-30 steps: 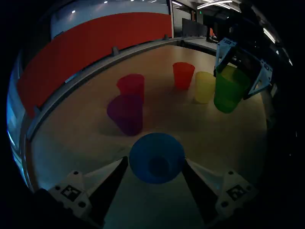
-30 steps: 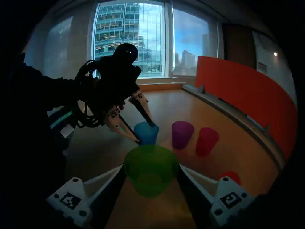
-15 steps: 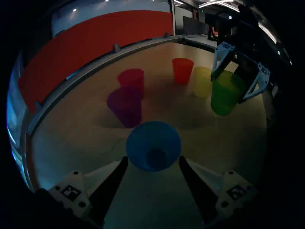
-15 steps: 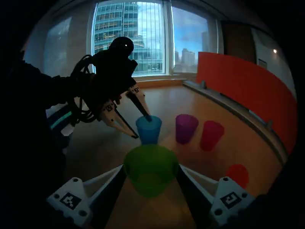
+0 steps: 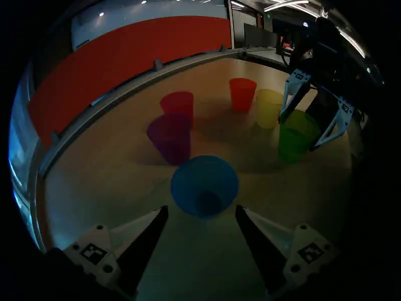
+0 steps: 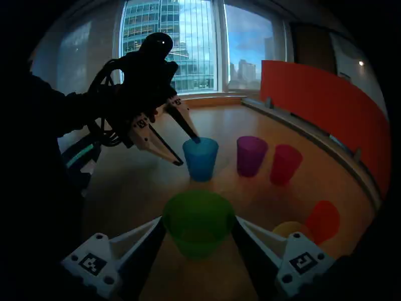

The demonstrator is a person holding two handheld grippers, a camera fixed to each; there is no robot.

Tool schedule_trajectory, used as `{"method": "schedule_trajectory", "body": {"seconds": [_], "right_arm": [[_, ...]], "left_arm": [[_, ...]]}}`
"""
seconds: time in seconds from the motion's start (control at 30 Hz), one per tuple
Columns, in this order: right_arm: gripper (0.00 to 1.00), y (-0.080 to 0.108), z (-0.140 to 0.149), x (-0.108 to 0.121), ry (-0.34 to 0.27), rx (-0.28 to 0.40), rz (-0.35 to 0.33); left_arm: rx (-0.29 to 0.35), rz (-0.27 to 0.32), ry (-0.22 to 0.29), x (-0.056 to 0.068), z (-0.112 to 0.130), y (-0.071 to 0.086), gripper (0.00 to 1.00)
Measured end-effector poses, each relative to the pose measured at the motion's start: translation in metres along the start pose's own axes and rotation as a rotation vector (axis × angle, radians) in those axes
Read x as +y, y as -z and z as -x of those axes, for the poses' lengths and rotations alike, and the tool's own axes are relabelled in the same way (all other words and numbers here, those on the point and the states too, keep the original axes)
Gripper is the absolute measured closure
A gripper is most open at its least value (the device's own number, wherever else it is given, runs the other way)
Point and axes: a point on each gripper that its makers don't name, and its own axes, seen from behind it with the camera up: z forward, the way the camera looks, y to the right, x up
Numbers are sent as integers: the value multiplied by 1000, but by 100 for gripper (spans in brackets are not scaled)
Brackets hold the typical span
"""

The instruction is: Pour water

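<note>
Blue cup [image 5: 204, 186] now down on table [image 5: 100, 190]; L gripper [image 5: 201, 207] fingers apart, flanking it. R gripper [image 6: 198, 218] clamped on green cup [image 6: 198, 231], lower, beside yellow cup [image 5: 269, 108]. Right gripper view adds window [image 6: 170, 40].

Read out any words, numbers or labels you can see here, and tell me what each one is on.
There is no readable text.
The fingers of the left gripper and the right gripper carry black-and-white square markers: these are patterns, not words.
The blue cup, the green cup and the other cups are plain.
</note>
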Motion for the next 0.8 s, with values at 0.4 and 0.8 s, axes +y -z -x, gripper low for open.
{"method": "schedule_trajectory", "body": {"seconds": [0.4, 0.8], "right_arm": [[9, -6, 11, -3, -2, -15, 5], [9, -5, 18, -4, -1, -21, 13]], "left_arm": [[11, -3, 15, -2, 0, 3, 0], [9, -4, 3, 0, 1, 4, 0]]}}
